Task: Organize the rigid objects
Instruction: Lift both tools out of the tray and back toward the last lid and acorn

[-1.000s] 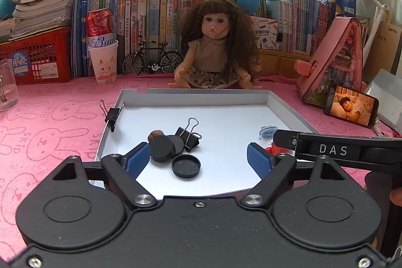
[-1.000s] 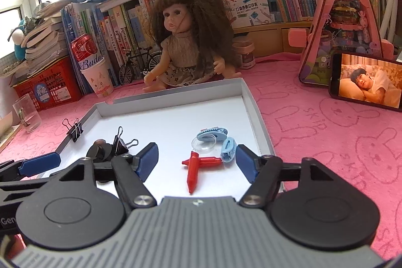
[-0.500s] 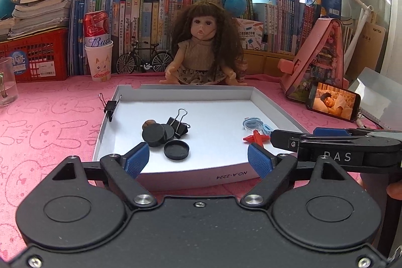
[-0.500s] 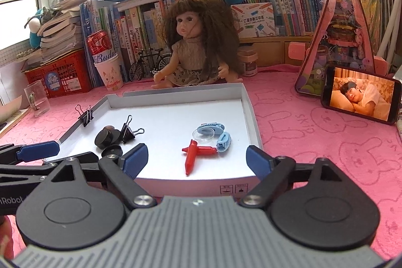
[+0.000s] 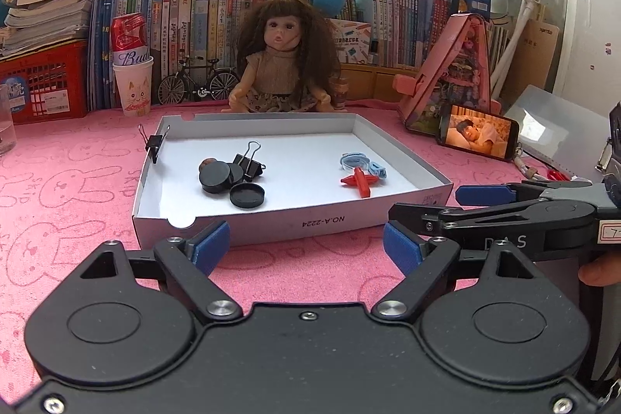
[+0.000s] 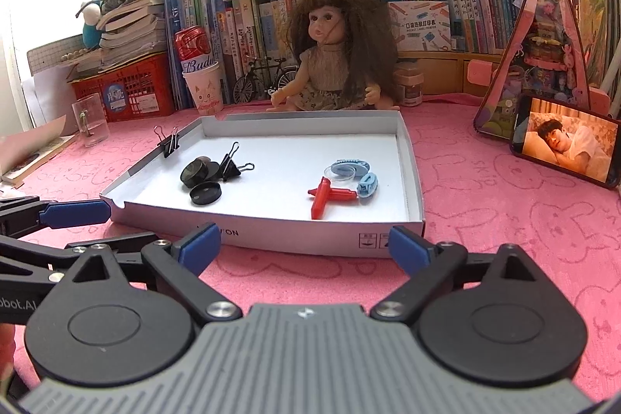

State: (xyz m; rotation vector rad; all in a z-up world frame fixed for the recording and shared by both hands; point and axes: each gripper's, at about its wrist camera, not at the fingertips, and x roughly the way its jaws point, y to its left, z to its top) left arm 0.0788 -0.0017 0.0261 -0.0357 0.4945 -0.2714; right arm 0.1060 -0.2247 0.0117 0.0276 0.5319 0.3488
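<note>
Now both grippers sit well back from the white box lid; a second ago they hung over its floor, so the sorting looks finished, or paused, with everything left inside.

From the left wrist view, the left gripper (image 5: pixel 306 247) is spread wide and empty over the pink cloth (image 5: pixel 70 189), just short of the white box lid (image 5: pixel 295 220) and its near wall. Toward the lid's left side lies a dark cluster: black round caps (image 5: pixel 229 181) and a black binder clip (image 5: pixel 248 161) touching them. Another binder clip (image 5: pixel 155 144) is clamped on the left rim. Toward the right side lie the red plastic piece (image 5: pixel 361 180) and the blue pieces (image 5: pixel 361 161) just behind it. The right gripper (image 5: pixel 485 194) reaches in from the right edge of the view, beyond the lid's near right corner; its spread is unclear here.

From the right wrist view, the right gripper (image 6: pixel 304 247) is plainly released, holding nothing, facing the near wall. This view alone shows a clear disc (image 6: pixel 341 172) among the blue pieces, which reads only as a blur from the left. It also shows the glass cup (image 6: pixel 89 119) off the lid's far left corner, cut off in the other view. The left gripper enters at the left edge.
</note>
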